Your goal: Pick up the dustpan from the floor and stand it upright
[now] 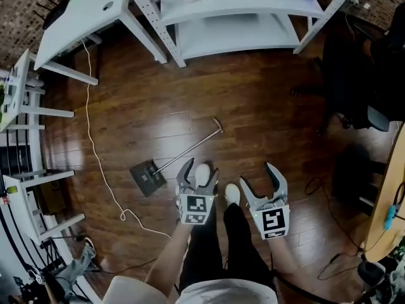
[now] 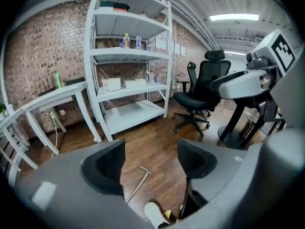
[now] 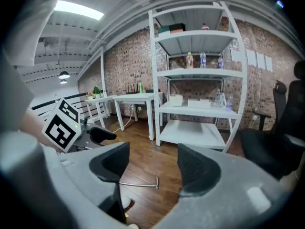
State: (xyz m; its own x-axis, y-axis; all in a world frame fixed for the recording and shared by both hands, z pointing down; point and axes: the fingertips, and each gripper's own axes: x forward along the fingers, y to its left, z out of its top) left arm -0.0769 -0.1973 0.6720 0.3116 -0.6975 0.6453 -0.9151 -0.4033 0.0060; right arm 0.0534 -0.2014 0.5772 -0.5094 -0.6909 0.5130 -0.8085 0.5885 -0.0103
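In the head view, two bare forearms are stretched forward from the lower edge. The left gripper [image 1: 200, 168] and the right gripper [image 1: 258, 177] are held side by side above the person's white shoes [image 1: 231, 193], tilted down towards the wooden floor [image 1: 253, 100]. Both sets of jaws are spread wide and nothing is held. The dustpan [image 1: 147, 177] lies flat on the floor just left of the left gripper, its long handle running up and to the right. A white cable [image 1: 93, 149] trails past it. The boxes on the white shelf unit [image 1: 234, 8] are cut off by the top edge.

In the left gripper view, the left gripper [image 2: 150, 162] is seen with its jaws well apart. Only floor and the handle's end show in the gap, and the pan is hidden behind the left jaw. An office chair [image 2: 200, 92] stands beside the shelves.

In the right gripper view, the right gripper [image 3: 152, 168] is likewise wide open and empty. The handle lies on the floor beyond it. Bottles [image 3: 196, 59] and a box [image 3: 176, 100] stand on the shelves; their contents cannot be made out.
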